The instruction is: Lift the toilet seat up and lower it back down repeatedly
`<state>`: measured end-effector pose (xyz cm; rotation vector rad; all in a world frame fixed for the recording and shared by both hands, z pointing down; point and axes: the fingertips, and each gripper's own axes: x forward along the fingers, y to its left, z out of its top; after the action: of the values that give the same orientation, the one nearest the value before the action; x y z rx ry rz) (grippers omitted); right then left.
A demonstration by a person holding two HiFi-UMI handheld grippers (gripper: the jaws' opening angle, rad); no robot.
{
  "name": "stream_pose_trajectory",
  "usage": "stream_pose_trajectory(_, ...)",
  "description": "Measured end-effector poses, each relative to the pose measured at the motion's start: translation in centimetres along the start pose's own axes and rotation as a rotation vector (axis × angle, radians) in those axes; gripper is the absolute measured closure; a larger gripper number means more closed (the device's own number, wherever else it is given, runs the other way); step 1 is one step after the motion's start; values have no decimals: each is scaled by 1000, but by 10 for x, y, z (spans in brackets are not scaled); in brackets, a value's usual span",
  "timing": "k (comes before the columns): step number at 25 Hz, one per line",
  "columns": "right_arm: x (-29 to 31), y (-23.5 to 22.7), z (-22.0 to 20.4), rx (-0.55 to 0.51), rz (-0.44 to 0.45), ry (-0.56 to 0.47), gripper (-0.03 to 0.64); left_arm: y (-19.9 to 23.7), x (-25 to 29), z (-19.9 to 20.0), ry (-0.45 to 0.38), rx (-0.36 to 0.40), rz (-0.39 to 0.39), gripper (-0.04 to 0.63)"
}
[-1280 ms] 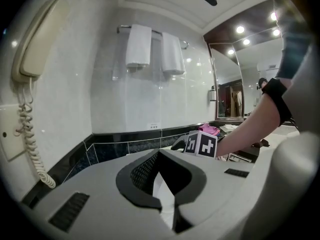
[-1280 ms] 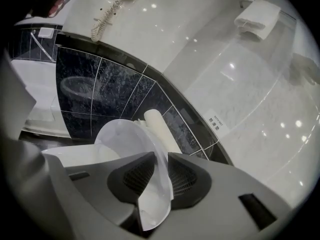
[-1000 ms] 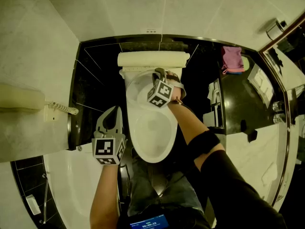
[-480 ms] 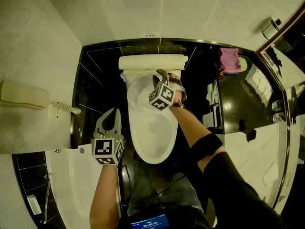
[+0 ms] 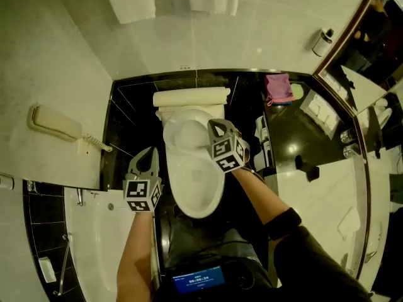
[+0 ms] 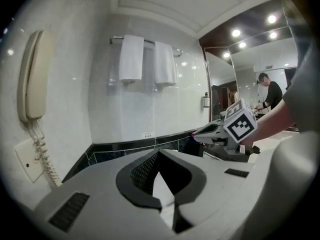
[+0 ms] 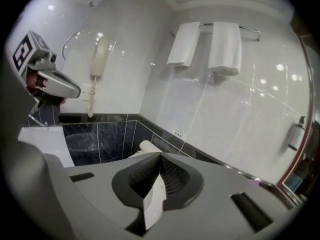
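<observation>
Jaws of the right gripper [image 7: 160, 156] have just been closing and meet tip to tip with nothing between them. Jaws of the left gripper [image 6: 159, 152] are likewise together and empty. Both tools are therefore off the seat [image 5: 175, 134]. In the head view the seat reads as raised: a foreshortened ring leaning back toward the tank [image 5: 192, 97], above the exposed bowl [image 5: 213, 197]. This reading is a judgement, since neither gripper view shows the seat plainly. The right gripper hangs over the right rim of the bowl, its tips near the seat's right edge, with no contact evident. The left gripper hangs just beside the bowl's left side, apart from it, and takes no part. Step in hand, as judged: 1 lift is complete, the seat is released, and the lowering half of the cycle has not begun. The next move calls for 4 actions: 1) bring the right gripper to the seat's upper edge; 2) part the jaws and close them on the rim, or hook the closed tips behind it; 3) tip the seat forward past balance; 4) guide it down under control so it does not drop onto the bowl.
</observation>
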<state>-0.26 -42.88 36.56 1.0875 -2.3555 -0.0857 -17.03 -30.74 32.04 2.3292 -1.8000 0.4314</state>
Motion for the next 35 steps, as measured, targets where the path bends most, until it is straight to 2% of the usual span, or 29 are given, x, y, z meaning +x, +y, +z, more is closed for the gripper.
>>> stream_pose_trajectory(5, -66, -7, -5, 193, -8, -31, 597, -15, -22, 13, -7, 3, -7, 606)
stream_pose_trajectory(12, -132, 6, -36, 282, -1, -38, 597, -37, -53, 16, -7, -11, -6, 606)
stream_pose_trajectory(17, -148, 8, -68, 299, -18, -9, 597, -51, -63, 16, -15, -17, -4, 606)
stream_pose_trajectory(23, -160, 10, -69, 296, -9, -27, 597, -59, -74, 11, 3, -8, -9, 607)
stream_pose_trajectory(27, -159, 16, -67, 289, 1, -23, 597, -54, -79, 7, -2, -37, 6, 606)
stream_pose_trajectory(32, -152, 27, -57, 238, 26, -10, 597, -47, -80, 4, 2, -43, 19, 606)
stream_pose_trajectory(35, -140, 31, -53, 157, 35, 10, 595, -44, -76, 0, 9, -46, 16, 606)
